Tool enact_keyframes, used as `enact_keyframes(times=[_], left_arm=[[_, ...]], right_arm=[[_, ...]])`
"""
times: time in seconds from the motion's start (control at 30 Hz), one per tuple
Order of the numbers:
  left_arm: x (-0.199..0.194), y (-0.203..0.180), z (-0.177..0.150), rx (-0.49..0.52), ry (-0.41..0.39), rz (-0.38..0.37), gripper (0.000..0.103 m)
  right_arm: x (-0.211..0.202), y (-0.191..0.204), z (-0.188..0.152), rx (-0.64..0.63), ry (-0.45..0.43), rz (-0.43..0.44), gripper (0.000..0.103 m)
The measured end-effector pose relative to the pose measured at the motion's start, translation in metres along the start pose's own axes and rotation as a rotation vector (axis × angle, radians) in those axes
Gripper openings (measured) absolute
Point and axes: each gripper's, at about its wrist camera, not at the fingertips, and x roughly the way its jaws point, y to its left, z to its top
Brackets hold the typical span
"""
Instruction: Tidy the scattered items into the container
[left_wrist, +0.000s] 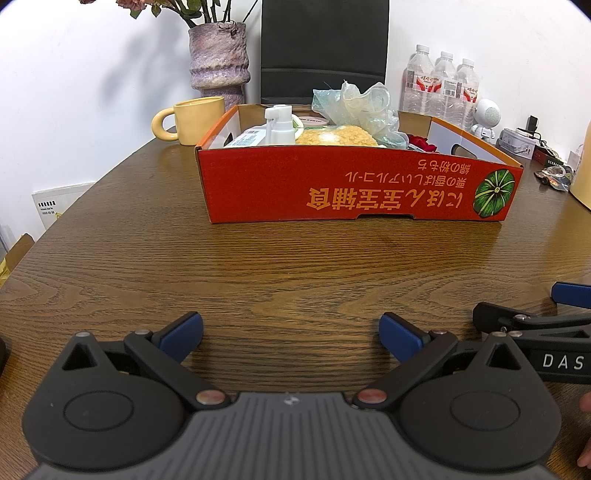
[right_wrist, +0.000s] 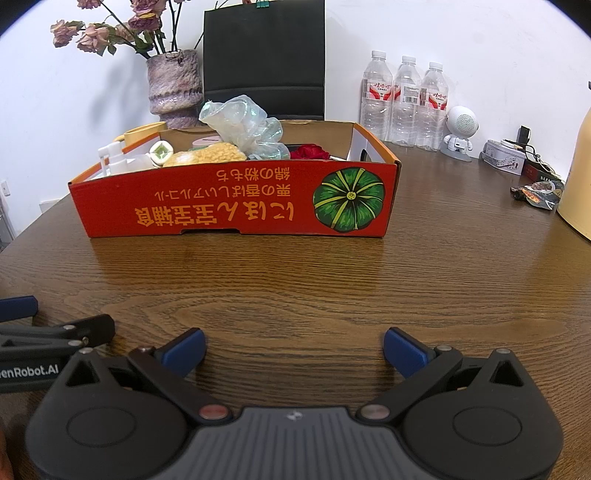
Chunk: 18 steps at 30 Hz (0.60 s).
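three water bottles (right_wrist: 404, 99) behind filled box (right_wrist: 236, 206), vase (right_wrist: 175, 85) — mug (left_wrist: 194, 120) beside

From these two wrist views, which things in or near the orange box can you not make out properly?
- Box floor and the lower parts of its contents: in both views, hidden by the near wall of the orange box.
- White spray bottle: right view, only the top shows over the wall.
- Yellow mug: right view, mostly behind the box.
- Crumpled foil packet: left view, small and distorted near the edge; its print is unreadable.
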Motion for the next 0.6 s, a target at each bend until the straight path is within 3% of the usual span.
enact_keyframes(times=[0.6], left_arm=[[0.0008,-0.0003,0.0007,0.005,0.0,-0.005,0.103]], right_arm=[[0.0005,-0.0011,0.0003,0.003,0.0,-0.003,0.103]])
